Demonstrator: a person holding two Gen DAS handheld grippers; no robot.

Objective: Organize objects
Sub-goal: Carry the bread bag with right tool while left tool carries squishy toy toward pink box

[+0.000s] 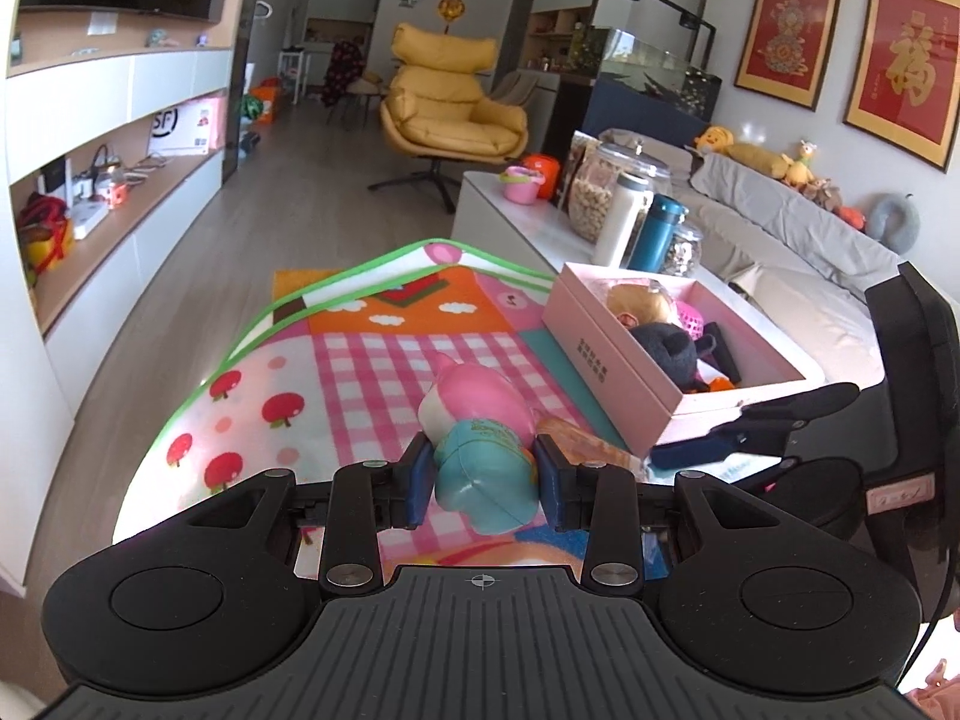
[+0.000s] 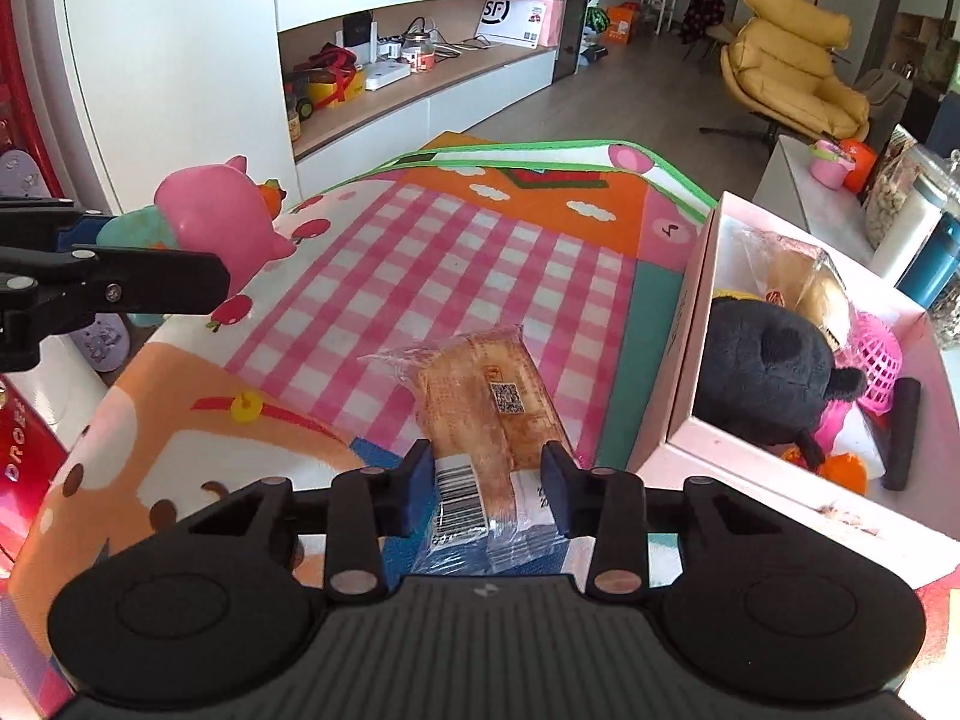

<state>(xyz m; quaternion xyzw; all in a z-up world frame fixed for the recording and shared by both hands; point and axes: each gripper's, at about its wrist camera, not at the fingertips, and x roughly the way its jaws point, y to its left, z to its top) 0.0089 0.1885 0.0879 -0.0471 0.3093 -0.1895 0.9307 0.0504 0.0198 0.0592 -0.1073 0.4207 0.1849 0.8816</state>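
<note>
The left tool [image 1: 483,480] is squeezing a squishy pink and light-blue toy animal [image 1: 480,438], and its two blue pads press on the blue end of the toy. The toy is up in the air above the bright play mat with pink checks and red apples [image 1: 360,372]. The right tool [image 2: 489,489] has its pads on both sides of a flat snack cake in a clear plastic wrapper [image 2: 480,402]. The pads look like they touch the wrapper's sides, so I think it has a grip on the cake. The cake seems to rest on the mat, or just above it; I cannot tell which. Just beside the mat is an open pale pink cardboard box [image 2: 690,324]. Some things are already inside it: a black plush toy with round ears [image 2: 774,372], a pink plastic basket [image 2: 879,360], a wrapped bun, a dark stick-shaped thing and something small and orange. So part of the tidying looks done. What is left, I think, is to put the pink toy and the snack cake into the box too. No other loose things show on the mat. Behind the box, bottles and jars stand on a white desk [image 1: 510,210].
</note>
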